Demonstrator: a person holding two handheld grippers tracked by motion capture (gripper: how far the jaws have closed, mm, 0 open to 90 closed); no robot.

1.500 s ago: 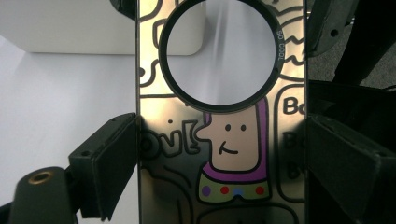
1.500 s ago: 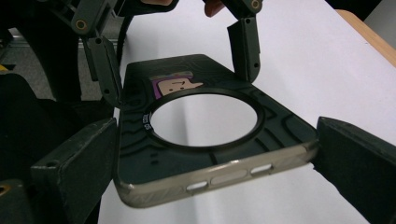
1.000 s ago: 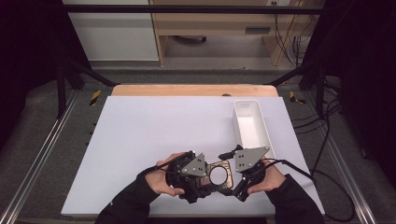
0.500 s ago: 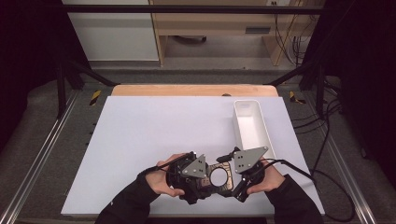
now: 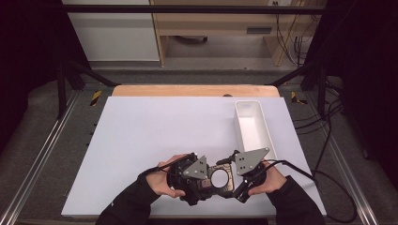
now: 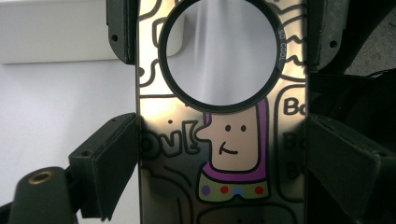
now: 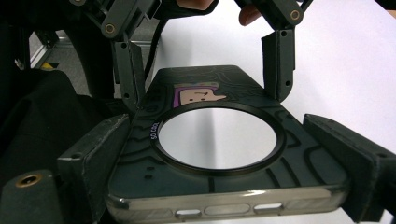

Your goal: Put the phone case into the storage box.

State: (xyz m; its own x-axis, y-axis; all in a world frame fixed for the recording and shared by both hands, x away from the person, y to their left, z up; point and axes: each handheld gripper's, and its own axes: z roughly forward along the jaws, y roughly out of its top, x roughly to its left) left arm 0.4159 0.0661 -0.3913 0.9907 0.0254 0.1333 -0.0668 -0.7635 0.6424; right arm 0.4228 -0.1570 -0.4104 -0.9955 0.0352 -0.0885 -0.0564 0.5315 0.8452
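Note:
A dark, glossy phone case with a round ring opening and a cartoon figure is held just above the table's near edge, between both hands. My left gripper is shut on it, jaws pressing its two long edges. From the opposite end my right gripper is shut on the same case, one jaw at each side. In the high view the left gripper and right gripper face each other across the case. The case lies flat, with its button slots towards the right gripper's camera.
A long white tray stands at the right of the white table top. A wooden board edge runs along the far side. Cables trail off to the right, and metal rails flank the table.

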